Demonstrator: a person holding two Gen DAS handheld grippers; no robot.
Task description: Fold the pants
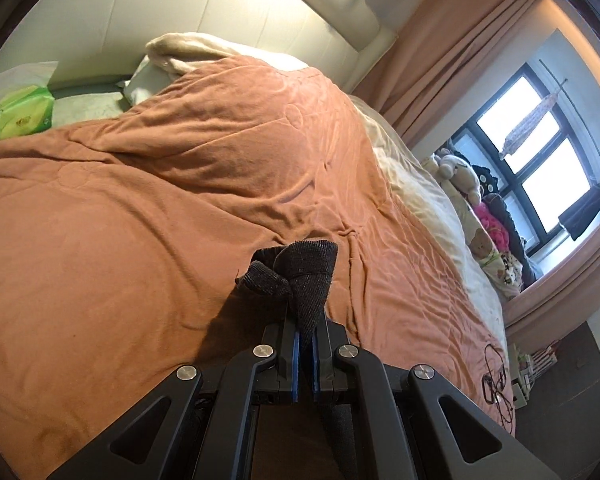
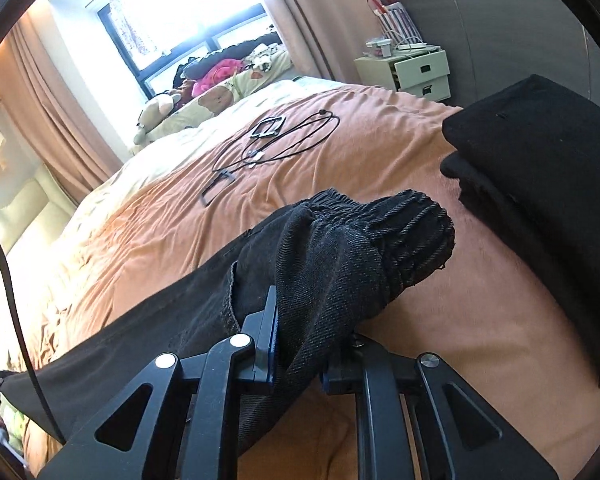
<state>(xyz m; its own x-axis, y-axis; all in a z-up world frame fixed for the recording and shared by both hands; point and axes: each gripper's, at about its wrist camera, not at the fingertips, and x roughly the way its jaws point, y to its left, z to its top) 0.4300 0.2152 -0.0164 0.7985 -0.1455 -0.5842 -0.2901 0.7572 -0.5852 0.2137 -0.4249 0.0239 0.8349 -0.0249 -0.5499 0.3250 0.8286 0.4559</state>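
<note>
The black pants (image 2: 324, 264) are soft, limp denim-like cloth, light enough to lift but prone to sag and bunch, so the ribbed waistband and a hem corner look like the surest places to hold. They hang over the orange bedspread (image 1: 160, 200), strung between both tongs: the left tongs (image 1: 305, 344) are clenched on a dark corner, the right tongs (image 2: 300, 340) grasp a thick fold near the waistband. Beyond the waistband on the bedspread lie looped black cables (image 2: 276, 140); beside it sits a folded black stack (image 2: 540, 184), which could crowd the laying-down
</note>
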